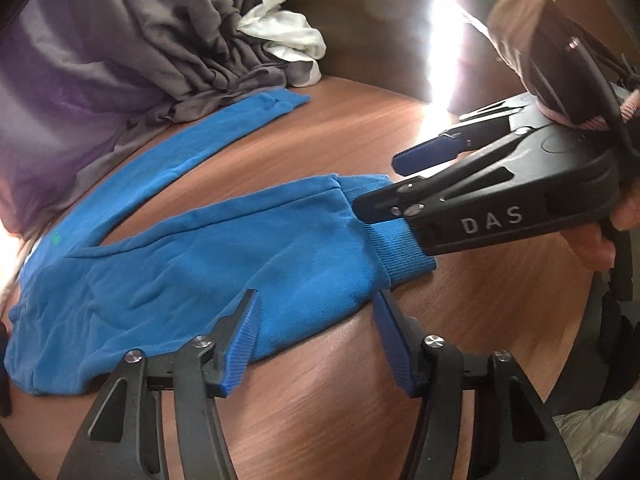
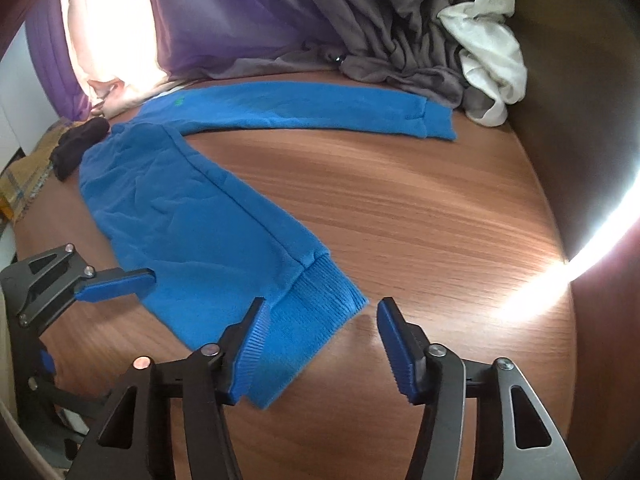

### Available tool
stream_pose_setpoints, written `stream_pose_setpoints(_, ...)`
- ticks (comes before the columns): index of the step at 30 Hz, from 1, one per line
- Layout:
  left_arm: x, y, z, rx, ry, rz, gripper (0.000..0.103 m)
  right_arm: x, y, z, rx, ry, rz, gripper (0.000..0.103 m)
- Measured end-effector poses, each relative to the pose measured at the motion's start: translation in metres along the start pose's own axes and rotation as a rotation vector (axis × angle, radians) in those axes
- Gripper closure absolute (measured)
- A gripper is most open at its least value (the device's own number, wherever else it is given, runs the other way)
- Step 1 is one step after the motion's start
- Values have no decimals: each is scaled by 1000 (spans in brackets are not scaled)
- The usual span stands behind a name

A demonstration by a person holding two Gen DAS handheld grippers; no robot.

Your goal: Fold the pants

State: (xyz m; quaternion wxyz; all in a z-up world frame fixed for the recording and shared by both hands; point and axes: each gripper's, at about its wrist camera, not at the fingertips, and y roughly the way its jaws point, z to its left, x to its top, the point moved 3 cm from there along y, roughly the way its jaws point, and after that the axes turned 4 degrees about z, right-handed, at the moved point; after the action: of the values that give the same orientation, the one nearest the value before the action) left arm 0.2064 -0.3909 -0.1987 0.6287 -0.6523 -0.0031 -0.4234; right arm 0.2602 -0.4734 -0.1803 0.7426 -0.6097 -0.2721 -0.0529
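Blue pants (image 1: 208, 248) lie flat on the wooden table (image 1: 320, 400) with the legs spread in a V. The near leg ends in a ribbed cuff (image 2: 316, 304); the far leg (image 2: 304, 114) runs along the back. My left gripper (image 1: 316, 320) is open at the near leg's lower edge, close to the cuff. My right gripper (image 2: 320, 332) is open over the ribbed cuff's end; it also shows in the left wrist view (image 1: 376, 184). The left gripper also shows in the right wrist view (image 2: 116, 280), at the leg's left edge. Neither holds cloth.
A pile of grey cloth (image 2: 400, 40) and white cloth (image 2: 492, 56) lies at the back of the table, near the far cuff. A purple cushion (image 2: 224, 20) stands behind. A dark sock-like item (image 2: 76, 148) lies by the waistband. A brown wall (image 2: 580, 120) bounds the right side.
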Motion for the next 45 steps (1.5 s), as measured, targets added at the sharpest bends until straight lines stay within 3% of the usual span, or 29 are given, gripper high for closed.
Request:
stream_pose_setpoints(7, 1, 10, -5, -2, -16, 18, 70, 6, 10, -7, 43, 34, 6, 52)
stream_pose_setpoints(10, 3, 13, -5, -6, -32, 18, 86, 6, 11, -9, 25, 47, 15, 67)
stream_pose_setpoints(13, 7, 14, -3, -9, -50, 15, 91, 6, 11, -13, 41, 75, 21, 81)
stream_pose_setpoints(22, 30, -9, -1, -96, -177, -40, 91, 15, -27, -16, -28, 57, -62, 86)
stream_pose_setpoints(32, 25, 22, -17, -196, -237, 43, 91, 9, -14, -38, -128, 49, 48, 86)
stream_pose_setpoints(45, 26, 29, -31, -226, -247, 64, 90, -3, -7, -43, -188, 47, 101, 86)
